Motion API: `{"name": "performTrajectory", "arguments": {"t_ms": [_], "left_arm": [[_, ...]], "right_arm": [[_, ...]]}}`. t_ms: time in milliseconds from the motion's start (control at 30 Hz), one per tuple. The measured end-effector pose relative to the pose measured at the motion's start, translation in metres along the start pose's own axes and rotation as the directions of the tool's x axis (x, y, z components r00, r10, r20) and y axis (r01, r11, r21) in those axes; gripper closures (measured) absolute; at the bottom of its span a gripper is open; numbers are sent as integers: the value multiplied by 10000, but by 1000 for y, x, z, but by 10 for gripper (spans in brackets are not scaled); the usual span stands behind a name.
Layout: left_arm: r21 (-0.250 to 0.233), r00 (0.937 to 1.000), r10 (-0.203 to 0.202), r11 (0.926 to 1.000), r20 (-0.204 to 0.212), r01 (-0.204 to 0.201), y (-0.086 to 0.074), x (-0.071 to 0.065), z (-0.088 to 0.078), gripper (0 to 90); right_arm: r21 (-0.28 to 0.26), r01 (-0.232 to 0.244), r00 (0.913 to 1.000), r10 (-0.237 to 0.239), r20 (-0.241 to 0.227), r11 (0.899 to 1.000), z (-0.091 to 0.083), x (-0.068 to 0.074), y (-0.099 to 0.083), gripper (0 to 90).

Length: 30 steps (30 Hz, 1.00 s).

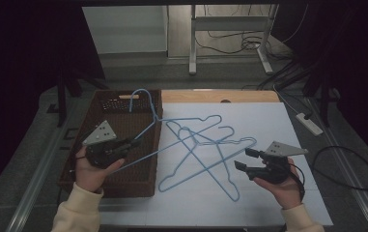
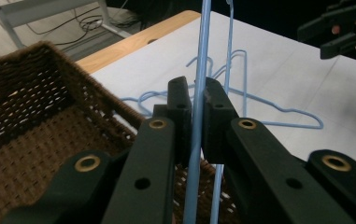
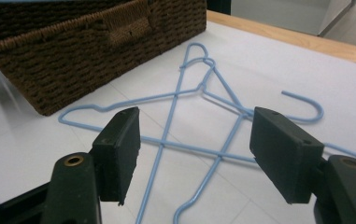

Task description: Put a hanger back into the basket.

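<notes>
Blue wire hanger (image 1: 145, 126), lifted over basket (image 1: 105, 181)

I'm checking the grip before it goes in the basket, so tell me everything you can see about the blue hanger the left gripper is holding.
The held hanger is thin, light-blue wire, apparently coated, with a hook and a triangular body. The left gripper is shut on one of its straight wires, which runs upright between the black jaws in the left gripper view. In the high view it is lifted and tilted over the brown woven basket: the hook points toward the basket's far wall, and the long bottom wire crosses the right rim. Whether it touches that rim is unclear.
</notes>
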<state>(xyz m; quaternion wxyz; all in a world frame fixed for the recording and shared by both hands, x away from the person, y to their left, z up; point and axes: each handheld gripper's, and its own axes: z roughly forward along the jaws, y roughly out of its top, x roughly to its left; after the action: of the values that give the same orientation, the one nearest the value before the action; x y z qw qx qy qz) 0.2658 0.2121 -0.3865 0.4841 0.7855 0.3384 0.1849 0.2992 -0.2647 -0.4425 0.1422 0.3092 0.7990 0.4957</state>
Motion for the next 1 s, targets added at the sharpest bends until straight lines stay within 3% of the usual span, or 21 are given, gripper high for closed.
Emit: {"name": "performTrajectory", "arguments": {"t_ms": [500, 700, 767, 1000], "left_arm": [[-394, 9921, -571, 9978, -1116, 530, -17, 28, -29, 839], [-578, 9823, -892, 9951, -1644, 806, -25, 42, -42, 839], [-608, 9745, -1011, 9940, -2006, 906, -30, 49, -47, 840], [-596, 9635, -1280, 9913, -2352, 1172, -38, 61, -51, 840]], "right_arm": [[510, 12, 9997, -24, 238, 9987, 10, -1, -13, 337], [472, -93, 9994, 77, 342, 9988, 7, -3, -15, 338], [456, -101, 9993, 85, 353, 9989, 7, -4, -16, 338], [483, -86, 9992, 67, 398, 9988, 6, -5, -16, 338]]}}
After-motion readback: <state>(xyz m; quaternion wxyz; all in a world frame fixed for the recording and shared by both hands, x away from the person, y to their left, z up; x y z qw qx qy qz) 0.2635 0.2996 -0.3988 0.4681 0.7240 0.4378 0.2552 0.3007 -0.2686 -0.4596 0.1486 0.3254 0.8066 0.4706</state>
